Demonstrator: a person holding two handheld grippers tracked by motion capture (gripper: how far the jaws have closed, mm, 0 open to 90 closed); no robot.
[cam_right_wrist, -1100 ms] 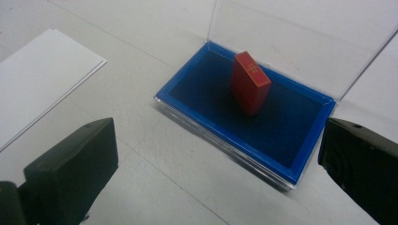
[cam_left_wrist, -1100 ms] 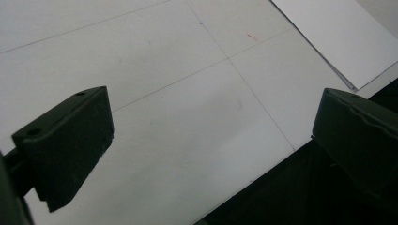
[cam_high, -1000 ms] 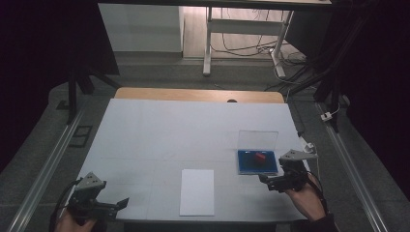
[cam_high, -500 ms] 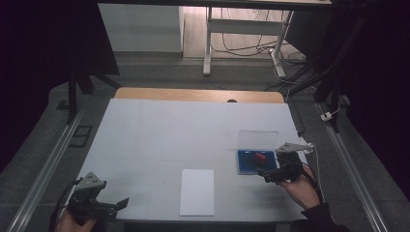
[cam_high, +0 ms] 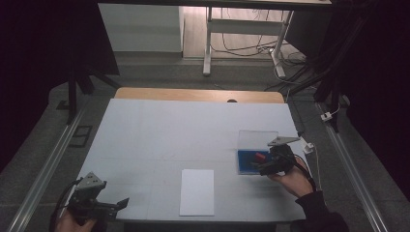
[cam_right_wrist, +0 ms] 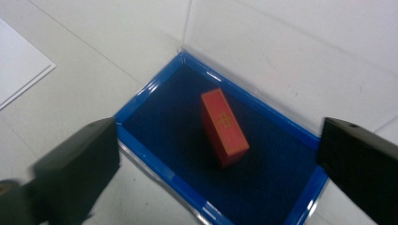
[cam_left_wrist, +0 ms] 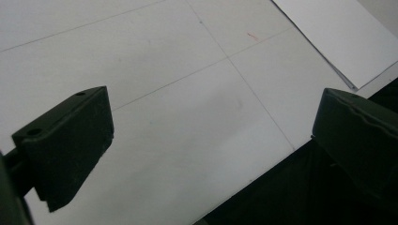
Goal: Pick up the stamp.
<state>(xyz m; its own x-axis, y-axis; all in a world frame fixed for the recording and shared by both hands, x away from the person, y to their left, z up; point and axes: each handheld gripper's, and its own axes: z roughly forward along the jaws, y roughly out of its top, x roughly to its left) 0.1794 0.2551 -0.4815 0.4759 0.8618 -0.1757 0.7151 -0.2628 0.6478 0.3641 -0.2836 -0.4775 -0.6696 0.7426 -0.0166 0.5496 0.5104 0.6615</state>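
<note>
The red block point(cam_right_wrist: 224, 127) is shown lying flat on the dark pad of the blue tray point(cam_right_wrist: 145, 93), its long axis running obliquely across the gap of the right claw point(cam_right_wrist: 216, 154). The block is placed ahead of and between the wide-spread jaws, which have just been closing slightly and hold nothing. The left claw point(cam_left_wrist: 206, 140), likewise agape and empty, is seen well apart from the tray, at the bench point(cam_high: 159, 130) corner.

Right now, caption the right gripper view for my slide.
Open right tool poised above a red block lying in a blue tray with its clear lid raised.
</note>
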